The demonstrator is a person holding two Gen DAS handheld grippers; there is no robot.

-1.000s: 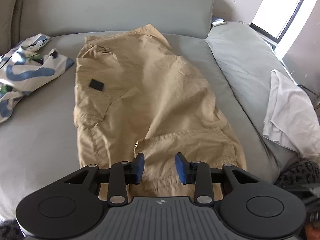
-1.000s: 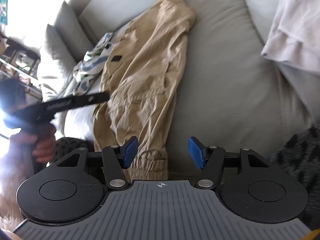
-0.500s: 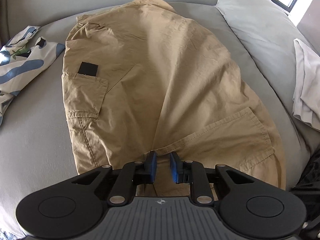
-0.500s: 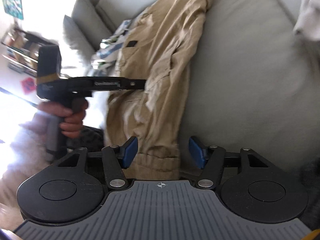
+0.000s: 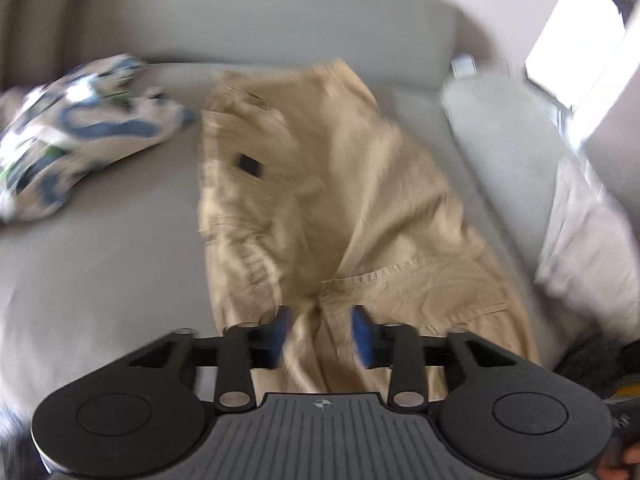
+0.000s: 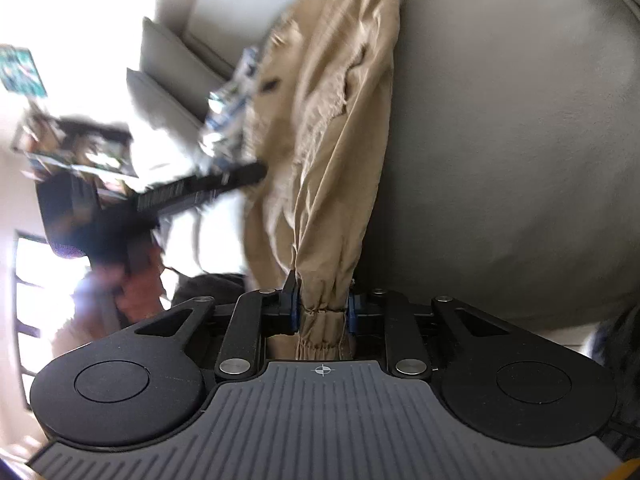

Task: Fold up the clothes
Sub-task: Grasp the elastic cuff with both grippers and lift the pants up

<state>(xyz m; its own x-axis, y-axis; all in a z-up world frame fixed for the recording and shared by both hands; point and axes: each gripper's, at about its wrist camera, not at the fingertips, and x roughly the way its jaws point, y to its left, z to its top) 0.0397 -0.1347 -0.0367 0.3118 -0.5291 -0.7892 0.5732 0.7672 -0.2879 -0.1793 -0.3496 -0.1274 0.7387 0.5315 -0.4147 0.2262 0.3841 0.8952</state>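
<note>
Clearly, with the right claw [image 6: 322, 312] clenched on the elastic cuff of the khaki cargo trousers [image 5: 340, 216] sprawled along the grey sofa [image 5: 100, 272] and the left claw [image 5: 320, 334] released over the near hem, it pays to pinch that hem before lifting both evenly.

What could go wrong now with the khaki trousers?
The right gripper pinches only the elastic cuff of the khaki trousers, so it may slip out. The left gripper is open around bunched fabric and could grab both layers. The patterned garment lies close and may get dragged.
</note>
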